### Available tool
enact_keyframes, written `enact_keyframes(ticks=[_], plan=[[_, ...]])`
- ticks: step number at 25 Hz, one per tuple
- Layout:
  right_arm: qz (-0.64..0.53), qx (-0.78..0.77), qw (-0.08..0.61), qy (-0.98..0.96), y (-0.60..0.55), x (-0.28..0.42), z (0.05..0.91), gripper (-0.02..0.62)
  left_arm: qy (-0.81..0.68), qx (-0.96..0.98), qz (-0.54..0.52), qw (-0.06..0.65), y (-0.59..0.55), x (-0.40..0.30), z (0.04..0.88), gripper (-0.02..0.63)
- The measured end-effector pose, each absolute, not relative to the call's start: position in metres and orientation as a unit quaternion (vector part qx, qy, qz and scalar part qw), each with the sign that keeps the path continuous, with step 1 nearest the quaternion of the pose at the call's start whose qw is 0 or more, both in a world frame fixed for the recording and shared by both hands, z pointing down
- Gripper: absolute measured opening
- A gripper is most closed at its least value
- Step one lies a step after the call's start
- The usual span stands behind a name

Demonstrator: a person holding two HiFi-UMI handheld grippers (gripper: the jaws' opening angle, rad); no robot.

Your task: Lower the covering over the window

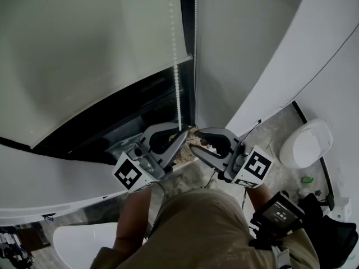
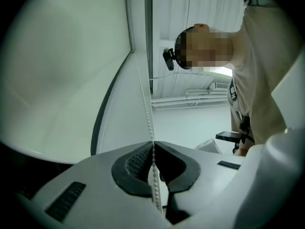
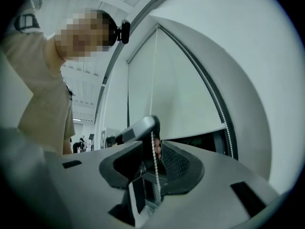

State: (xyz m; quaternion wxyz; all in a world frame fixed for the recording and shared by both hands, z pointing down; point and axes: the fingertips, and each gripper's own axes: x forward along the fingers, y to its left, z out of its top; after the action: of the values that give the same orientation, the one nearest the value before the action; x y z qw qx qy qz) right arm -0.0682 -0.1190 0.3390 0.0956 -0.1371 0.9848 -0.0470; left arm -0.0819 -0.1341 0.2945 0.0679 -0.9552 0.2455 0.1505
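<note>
A pale roller blind (image 1: 84, 49) was seen drawn over the upper part of the window, and the dark window glass (image 1: 132, 114) was left uncovered beneath its bottom edge. Below both, the person's tan shirt (image 1: 207, 228) was shown at the foot of the head view.

The left gripper (image 1: 180, 134) and the right gripper (image 1: 194, 142) were held just beside each other in front of the uncovered glass, at the blind's right-hand side. The left gripper's jaws were pressed together on the bead chain (image 1: 177, 77), which was pinched between the ribbed pads (image 2: 138, 160). The right gripper's jaws were held apart, and the same chain was seen running between them without being clamped. A second strand (image 1: 194, 15) was hung just to the right, along the dark frame.
</note>
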Motion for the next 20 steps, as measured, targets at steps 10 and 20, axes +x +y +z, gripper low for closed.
enact_keyframes(ticks=[10,20], plan=[[-0.013,-0.176,0.114,0.978,-0.124,-0.066,0.293,0.016,0.207,-0.973,0.105,0.006,-0.109,-0.047,0.359,0.023],[-0.050,-0.162,0.093,0.981,-0.123,-0.074,0.323,0.008,0.209,-0.958,0.196,0.032,-0.112,-0.088,0.299,0.111]])
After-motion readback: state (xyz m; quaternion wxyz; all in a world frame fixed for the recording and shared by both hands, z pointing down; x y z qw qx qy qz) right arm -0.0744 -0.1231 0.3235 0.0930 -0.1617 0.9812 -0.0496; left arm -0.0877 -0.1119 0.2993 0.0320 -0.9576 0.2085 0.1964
